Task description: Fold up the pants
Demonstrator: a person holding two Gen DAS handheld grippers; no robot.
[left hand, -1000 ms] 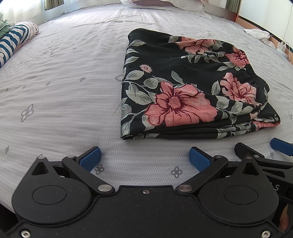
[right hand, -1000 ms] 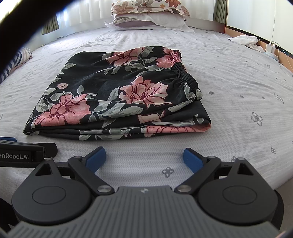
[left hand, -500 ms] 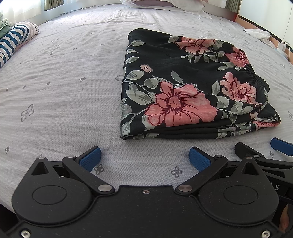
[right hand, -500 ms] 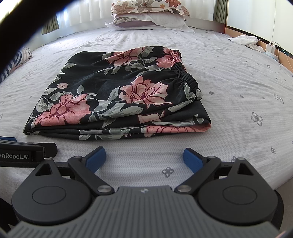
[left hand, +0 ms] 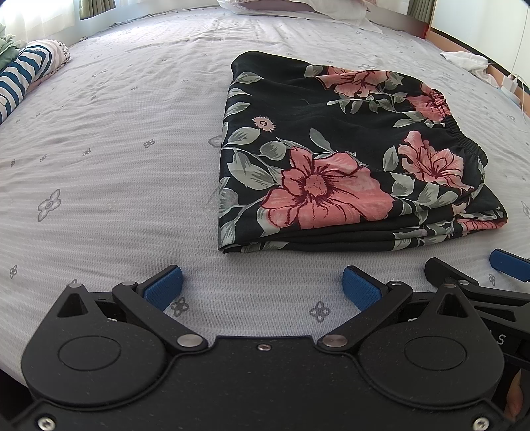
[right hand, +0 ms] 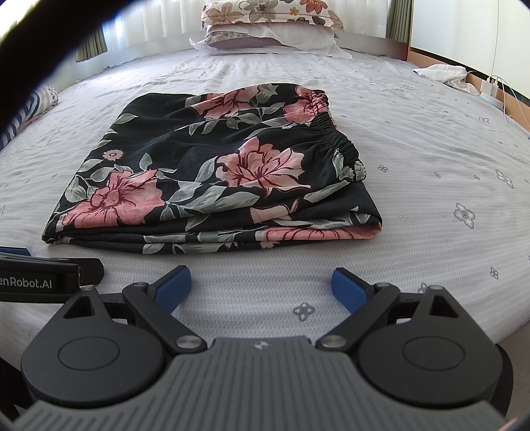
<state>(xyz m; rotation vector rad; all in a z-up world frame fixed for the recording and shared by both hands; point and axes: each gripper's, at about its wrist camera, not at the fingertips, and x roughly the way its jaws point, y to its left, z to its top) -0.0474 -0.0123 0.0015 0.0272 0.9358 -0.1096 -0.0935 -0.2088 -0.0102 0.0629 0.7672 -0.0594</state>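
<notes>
Pants [left hand: 347,155]: lying as a flat folded stack mid-bed [left hand: 116,165], judged finished.
Placement: grippers are sitting short of the near folded edge, apart from the cloth, likely backing clear.
Axis: long side is running left-right; elastic waistband [right hand: 334,136] is facing right.
Left gripper [left hand: 261,286]: fingers are spread, holding nothing.
Right gripper [right hand: 261,285]: fingers are spread, holding nothing.

Bed [right hand: 430,139] covered by a pale grey sheet [left hand: 116,172] printed with small flower motifs, lightly wrinkled. Two stacked pillows [right hand: 265,30] at the far end, the top one floral, the lower one white. Striped blue-and-white cloth [left hand: 20,76] at the far left edge. Crumpled white cloth [right hand: 444,74] at the far right edge, near a white charger [right hand: 490,88] with a cable. Curtains [right hand: 89,43] behind, backlit.
</notes>
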